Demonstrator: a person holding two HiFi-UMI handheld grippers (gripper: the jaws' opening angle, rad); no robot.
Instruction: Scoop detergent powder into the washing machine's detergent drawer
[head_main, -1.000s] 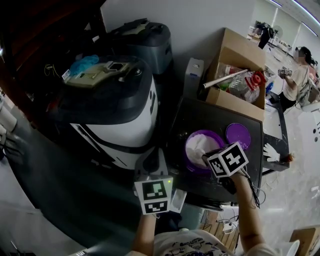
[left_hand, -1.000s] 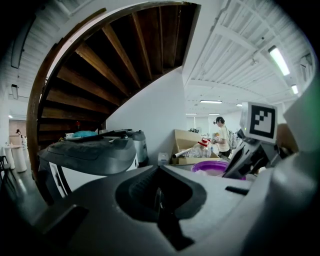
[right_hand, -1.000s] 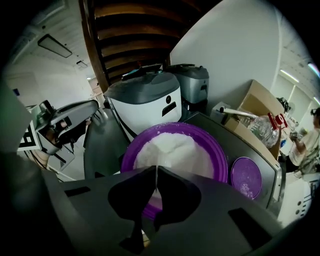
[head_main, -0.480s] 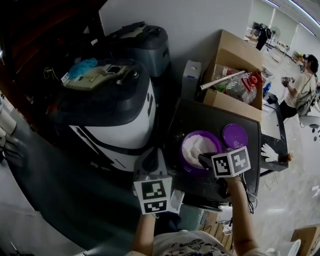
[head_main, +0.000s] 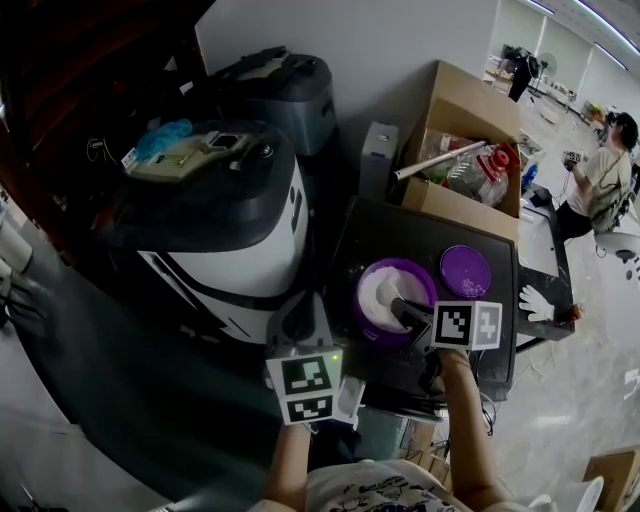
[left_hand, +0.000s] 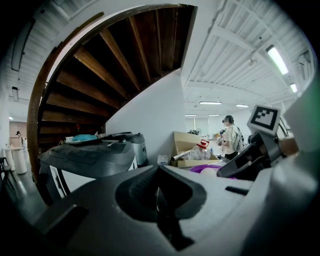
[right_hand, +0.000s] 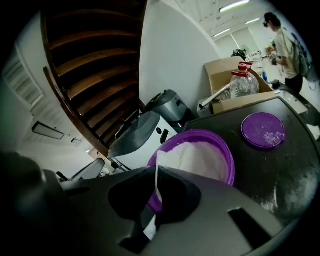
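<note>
The right gripper (right_hand: 158, 171) has its jaws clenched on the thin white handle of a scoop (right_hand: 156, 184), which stands edge-on between them. Just past the jaws sits a purple tub (right_hand: 228, 161) heaped with white detergent powder (right_hand: 200, 159). The bowl of the scoop is hidden by the jaws, so how much powder it carries cannot be told.

In the head view, this gripper's tip now lies over the middle of the powder. A second ago it sat nearer the tub's right rim, so it has pushed inward. Judging from that, the scooping stroke is under way and no powder has yet left the tub.

The left gripper (left_hand: 159, 194) has its jaws pressed together with nothing between them. It has stayed parked near the person's body, at the front corner of the dark table (right_hand: 295, 167), taking no part.

The tub's purple lid (right_hand: 263, 130) lies flat on the table just beside the tub, with loose powder scattered near it. A rounded white and dark washing machine (head_main: 235, 225) stands left of the table, well apart from the tub. Its detergent drawer cannot be picked out with certainty. A cardboard box (head_main: 470, 125) of clutter sits at the table's far edge.
</note>
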